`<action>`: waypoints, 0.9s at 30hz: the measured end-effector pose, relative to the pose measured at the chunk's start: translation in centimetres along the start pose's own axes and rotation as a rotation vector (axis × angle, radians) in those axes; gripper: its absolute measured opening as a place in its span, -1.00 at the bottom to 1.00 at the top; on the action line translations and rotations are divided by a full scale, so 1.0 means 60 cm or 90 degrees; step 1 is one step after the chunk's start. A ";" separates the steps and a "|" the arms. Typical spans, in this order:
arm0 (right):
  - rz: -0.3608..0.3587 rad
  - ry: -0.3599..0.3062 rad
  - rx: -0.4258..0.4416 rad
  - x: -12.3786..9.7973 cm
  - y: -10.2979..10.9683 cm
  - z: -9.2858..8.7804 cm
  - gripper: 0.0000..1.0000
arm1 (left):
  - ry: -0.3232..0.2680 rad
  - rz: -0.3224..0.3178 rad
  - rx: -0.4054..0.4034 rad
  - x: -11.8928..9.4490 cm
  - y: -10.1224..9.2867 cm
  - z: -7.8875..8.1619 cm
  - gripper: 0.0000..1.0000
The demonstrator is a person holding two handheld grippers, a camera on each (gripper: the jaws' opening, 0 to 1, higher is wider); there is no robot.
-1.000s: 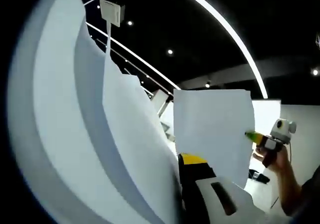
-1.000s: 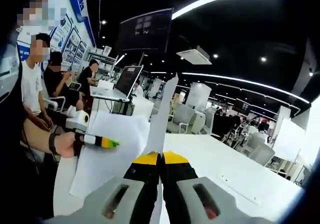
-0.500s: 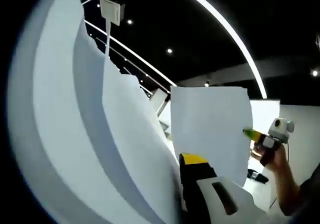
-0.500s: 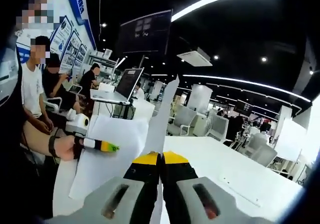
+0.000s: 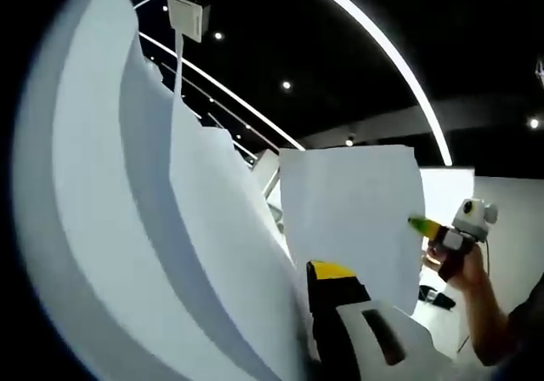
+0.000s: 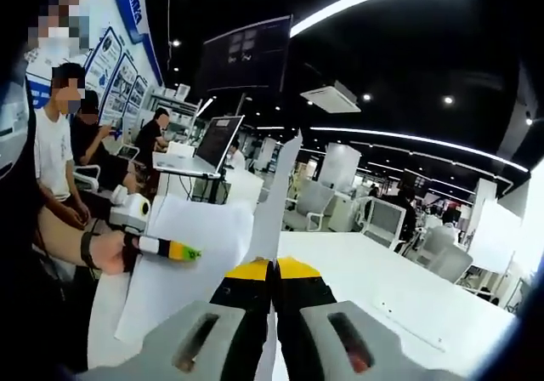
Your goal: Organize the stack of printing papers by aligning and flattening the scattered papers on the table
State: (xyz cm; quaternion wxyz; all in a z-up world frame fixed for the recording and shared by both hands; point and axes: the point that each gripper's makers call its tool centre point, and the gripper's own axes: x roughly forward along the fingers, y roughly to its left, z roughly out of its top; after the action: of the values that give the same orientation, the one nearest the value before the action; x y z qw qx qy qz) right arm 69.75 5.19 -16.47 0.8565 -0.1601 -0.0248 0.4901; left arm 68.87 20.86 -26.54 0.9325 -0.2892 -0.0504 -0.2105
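I had the sheaf of printing papers (image 5: pixel 204 253) lifted off the white counter (image 6: pixel 399 292) and held up on edge between my two hands. My right tongs (image 6: pixel 273 270) were pressed together on the edge of a sheet that rose straight up from between the yellow tips. My left tongs (image 5: pixel 323 272) sat hard against the fanned sheets; one yellow-tipped jaw showed beside the paper, and in the right gripper view those same tongs looked clamped on the far side of a sheet (image 6: pixel 191 270), my hand (image 6: pixel 106 252) behind them.

The sheets were not square to one another. In the left gripper view they curved away in staggered steps, each top edge at a different height, and one flat sheet (image 5: pixel 348 215) stood apart toward my right hand (image 5: pixel 459 266).

To do this step well, I judged the grip needed to be loose enough for the sheets to slide, yet not so loose that they spilled. I would bring the lower edges down onto the counter and tap until the steps closed up, then turn the stack and tap the adjacent edge likewise. Both tongs ought to stay level, since a twist would bow the sheets and hold the fan open. Pinching too hard risked creasing the corners. Only once the edges agreed would I lay the stack flat and press it down.
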 end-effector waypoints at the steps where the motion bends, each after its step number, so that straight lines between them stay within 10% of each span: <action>1: 0.001 -0.001 0.002 0.001 0.000 0.000 -1.00 | 0.000 -0.001 0.000 0.000 0.000 0.000 -0.62; 27: 0.001 -0.003 0.004 0.009 -0.002 0.000 -1.00 | -0.004 -0.024 -0.006 0.000 -0.010 0.002 -0.45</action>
State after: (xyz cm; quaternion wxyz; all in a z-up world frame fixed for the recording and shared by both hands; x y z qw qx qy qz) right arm 70.10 5.58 -16.47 0.8567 -0.1565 -0.0252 0.4909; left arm 68.64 20.47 -26.15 0.9269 -0.2930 -0.0579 -0.2272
